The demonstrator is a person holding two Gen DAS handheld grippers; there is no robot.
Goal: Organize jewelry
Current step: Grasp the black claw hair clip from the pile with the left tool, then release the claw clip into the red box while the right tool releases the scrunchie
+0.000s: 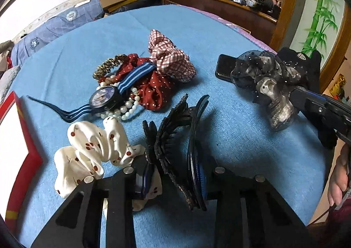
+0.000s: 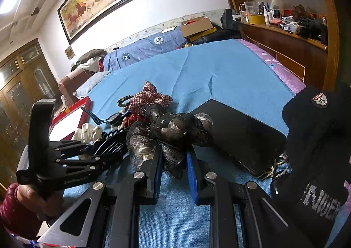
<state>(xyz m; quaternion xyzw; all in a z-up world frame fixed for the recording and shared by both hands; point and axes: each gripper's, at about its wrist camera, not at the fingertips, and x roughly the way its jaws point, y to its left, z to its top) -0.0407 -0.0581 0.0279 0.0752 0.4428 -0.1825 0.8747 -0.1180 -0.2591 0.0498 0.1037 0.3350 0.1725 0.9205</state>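
Note:
A black hair clip (image 1: pixel 173 144) with a lace edge and a dark blue claw stands between the pads of my left gripper (image 1: pixel 173 178), which is shut on it low over the blue cloth. My right gripper (image 2: pixel 173 171) is shut on a black and grey sheer scrunchie (image 2: pixel 171 129), which rests on the cloth beside a black phone (image 2: pixel 241 133). Ahead of the left gripper lies a pile: a watch (image 1: pixel 103 98) with a blue striped strap, a pearl string (image 1: pixel 128 112), a red dotted scrunchie (image 1: pixel 153 90) and a checked scrunchie (image 1: pixel 171 54). A white cherry-print scrunchie (image 1: pixel 92 151) lies just left of the left fingers.
A red-rimmed white box (image 1: pixel 24 138) sits at the cloth's left edge. A black knit hat (image 2: pixel 318 138) and keys (image 2: pixel 278 165) lie to the right of the phone. Bare blue cloth (image 2: pixel 219 68) stretches beyond the pile. A wooden shelf (image 2: pixel 285 37) full of bottles runs along the right.

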